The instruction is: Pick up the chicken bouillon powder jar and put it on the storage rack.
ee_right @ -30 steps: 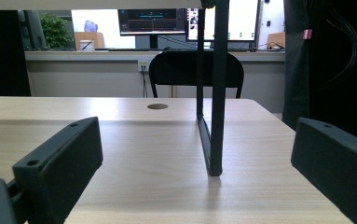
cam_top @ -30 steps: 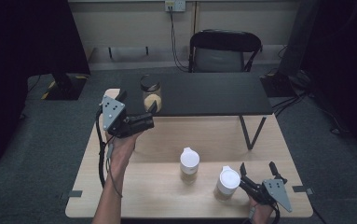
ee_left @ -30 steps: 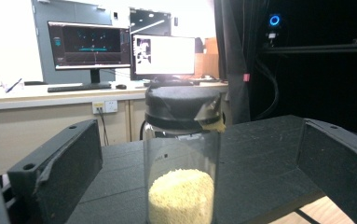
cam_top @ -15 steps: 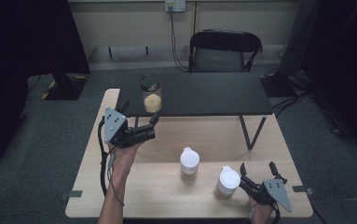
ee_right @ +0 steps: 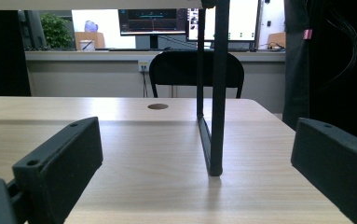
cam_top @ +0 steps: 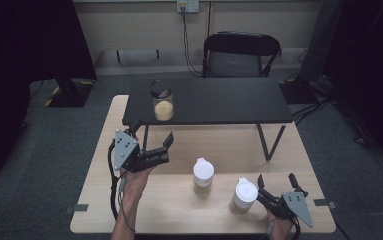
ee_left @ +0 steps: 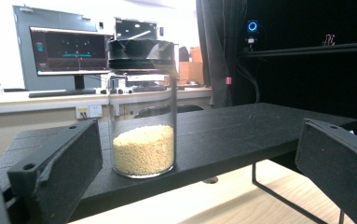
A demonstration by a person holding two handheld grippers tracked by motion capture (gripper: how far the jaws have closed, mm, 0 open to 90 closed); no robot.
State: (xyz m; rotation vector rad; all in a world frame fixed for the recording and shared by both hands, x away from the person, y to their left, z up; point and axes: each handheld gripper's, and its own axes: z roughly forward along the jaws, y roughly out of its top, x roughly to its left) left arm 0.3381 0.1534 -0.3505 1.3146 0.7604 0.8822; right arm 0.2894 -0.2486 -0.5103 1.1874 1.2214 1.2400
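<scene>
Roughly, biggest first: the wooden worktop (cam_top: 144, 210) carried a low black shelf (cam_top: 219, 102) on thin metal legs, and the jar (cam_top: 162, 101) stood upright on the shelf's left front corner, near the edge, probably so a claw could come at it from the front without reaching over anything. Left claw (cam_top: 151, 136) was held in the air over the worktop, just short of the shelf, jaws spread wide with nothing between them. In the left gripper view the jar (ee_left: 142, 109) sat centred between the two black jaws but still beyond them, so I judged this an approach line-up, no contact yet. Right claw (cam_top: 275, 182) rested low on the worktop at the near right edge, jaws also spread and empty, apparently parked out of the way; its own view looked along the wood past one shelf leg (ee_right: 215, 88). Two white-lidded cups (cam_top: 203, 175) stood on the worktop between the hands, the right one (cam_top: 243, 196) just beside the right claw, not gripped. The jar itself was clear glass, straight-walled, with a wide black lid, and about a third full of pale yellowish grains lying level at the bottom. Smooth glass and a tall narrow body: I'd expect it to tip if nudged off-centre, so the grip wants to land on the body below the lid.
</scene>
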